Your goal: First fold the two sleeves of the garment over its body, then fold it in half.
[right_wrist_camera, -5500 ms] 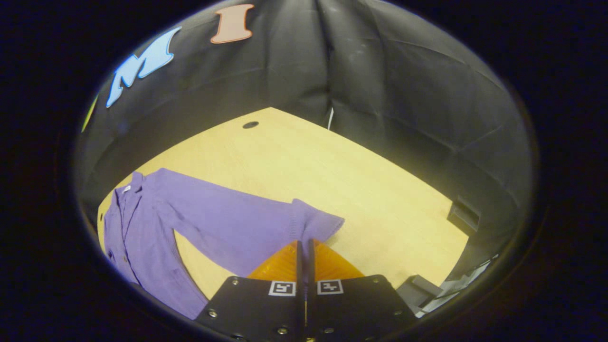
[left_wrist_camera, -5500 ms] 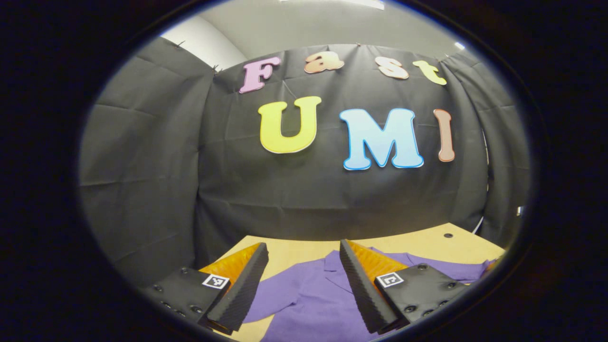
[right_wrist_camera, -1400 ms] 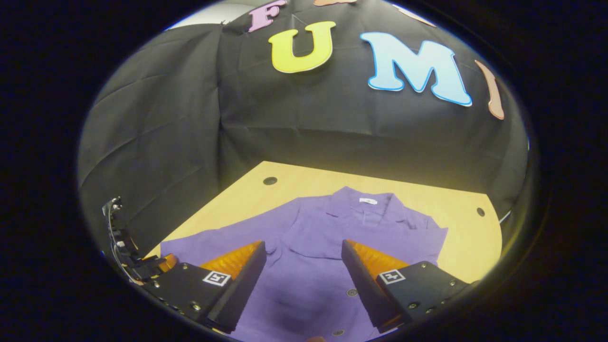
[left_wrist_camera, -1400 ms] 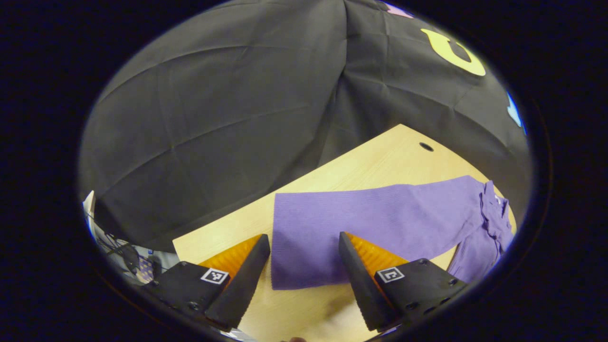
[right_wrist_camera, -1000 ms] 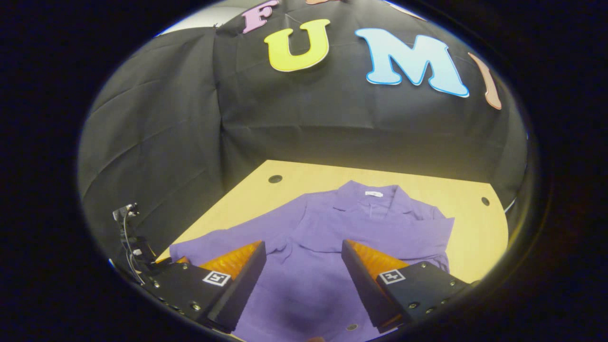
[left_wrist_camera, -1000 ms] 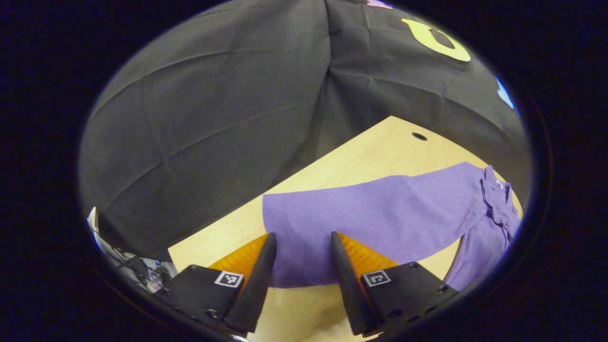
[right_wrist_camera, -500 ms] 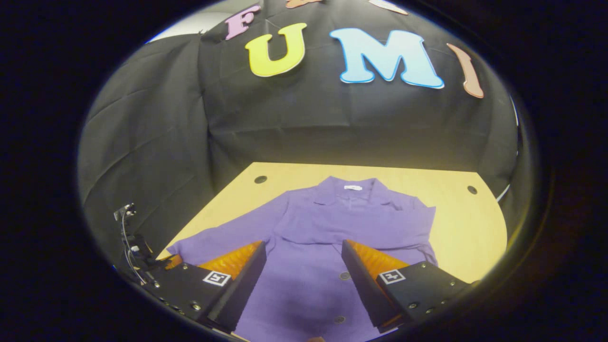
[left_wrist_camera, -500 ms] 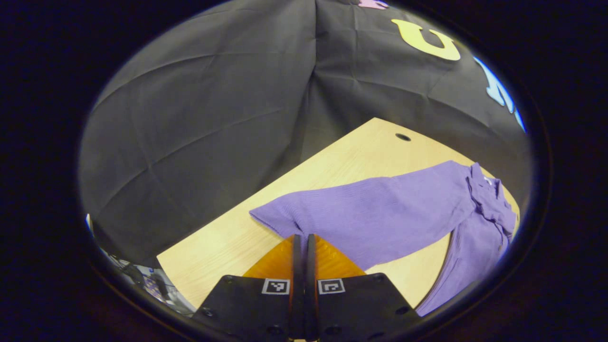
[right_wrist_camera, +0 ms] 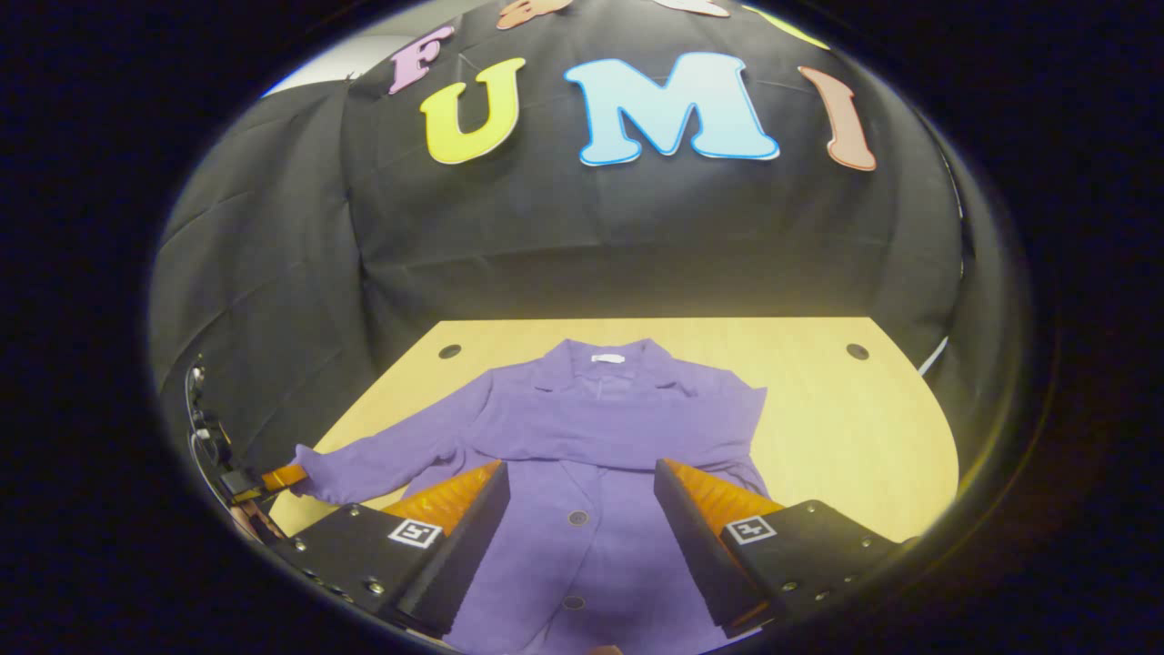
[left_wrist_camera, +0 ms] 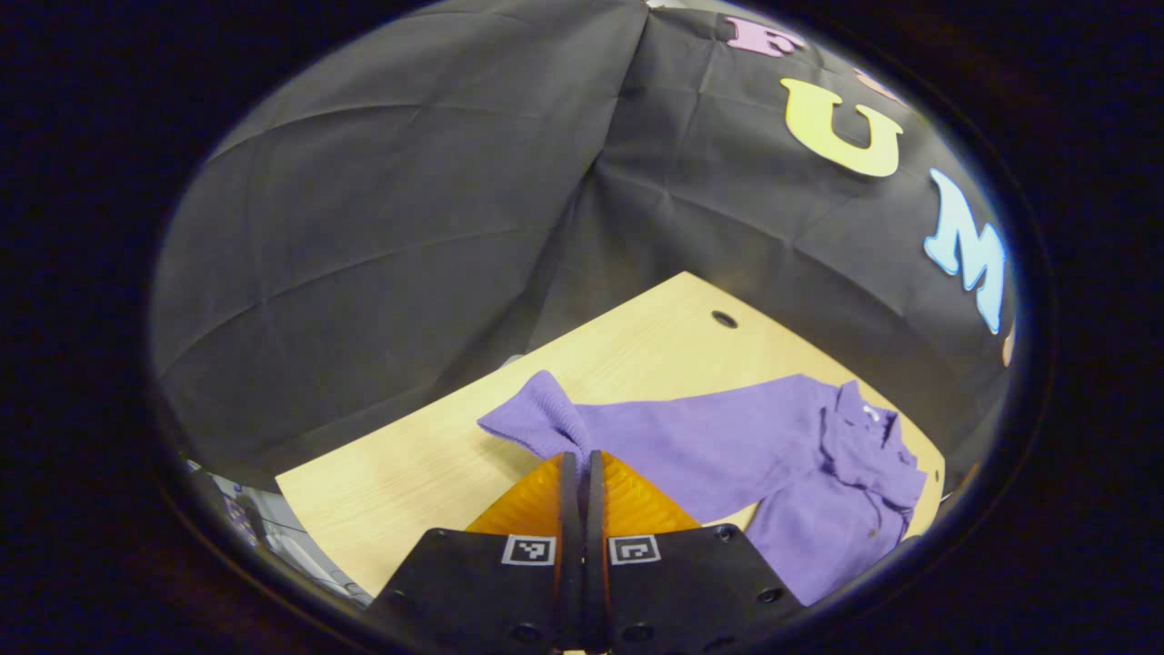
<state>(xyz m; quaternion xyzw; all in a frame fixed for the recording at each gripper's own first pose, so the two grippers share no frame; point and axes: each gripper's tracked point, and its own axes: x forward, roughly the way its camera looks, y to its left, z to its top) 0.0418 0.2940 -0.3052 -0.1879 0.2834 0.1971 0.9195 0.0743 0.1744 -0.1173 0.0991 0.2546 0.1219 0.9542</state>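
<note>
A purple button-up garment (right_wrist_camera: 618,409) lies face up on the wooden table (right_wrist_camera: 818,418), collar toward the wall. One sleeve (right_wrist_camera: 637,446) lies folded across its chest. The other sleeve (left_wrist_camera: 691,437) stretches out sideways, its cuff (left_wrist_camera: 536,418) raised off the table and bunched. My left gripper (left_wrist_camera: 576,455) is shut on that cuff; in the right gripper view the left gripper (right_wrist_camera: 277,476) shows at the sleeve's end. My right gripper (right_wrist_camera: 577,482) hovers open over the garment's buttoned front, with nothing between its fingers.
The table has two round cable holes (right_wrist_camera: 449,351) (right_wrist_camera: 857,351) near its back corners. Black cloth walls close the back and sides. Cables and gear (right_wrist_camera: 205,428) hang past the table's left edge. Bare wood lies to the right of the garment.
My left gripper closed on the outstretched sleeve's cuff and has lifted it off the table, bunching it. My right gripper stayed open above the garment's front, shifting only slightly.
</note>
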